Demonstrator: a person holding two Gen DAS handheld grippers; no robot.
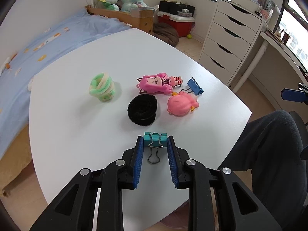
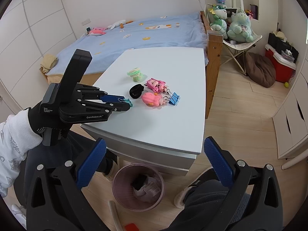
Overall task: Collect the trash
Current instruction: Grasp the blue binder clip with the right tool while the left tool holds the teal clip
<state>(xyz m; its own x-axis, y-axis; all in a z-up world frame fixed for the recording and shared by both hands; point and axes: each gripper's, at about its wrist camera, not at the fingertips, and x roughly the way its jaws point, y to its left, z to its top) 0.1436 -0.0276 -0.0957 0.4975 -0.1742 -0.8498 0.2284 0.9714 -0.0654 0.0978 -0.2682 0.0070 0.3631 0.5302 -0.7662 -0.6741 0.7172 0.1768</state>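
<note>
Left gripper (image 1: pixel 155 144) pinching teal binder clip (image 1: pixel 155 139) at near edge of table (image 1: pixel 77 115); right gripper (image 2: pixel 155 159) idle, fingers spread wide over the floor

Clip body sits between the blue finger pads (image 1: pixel 139 154), both pads against its sides, wire handle pointing back toward the wrist; clip apparently on or just above the table, cannot tell which. Likely taken first as the nearest piece. Bin (image 2: pixel 138 186) stands on the floor below the table's near edge, some scraps already in it – handy drop for whatever gets lifted. Left on the table: black scrunchie (image 1: pixel 142 110), green-and-cream scrunchie (image 1: pixel 102 87), two pink dolls (image 1: pixel 154 83) (image 1: pixel 182 105), blue binder clip (image 1: pixel 195 86) touching the dolls' end. Right hand parked wide, holding nothing, probably waiting its turn. Writing on the left gripper's body, right-wrist view: "GenRobot.AI", "Data Acquisition System"
</note>
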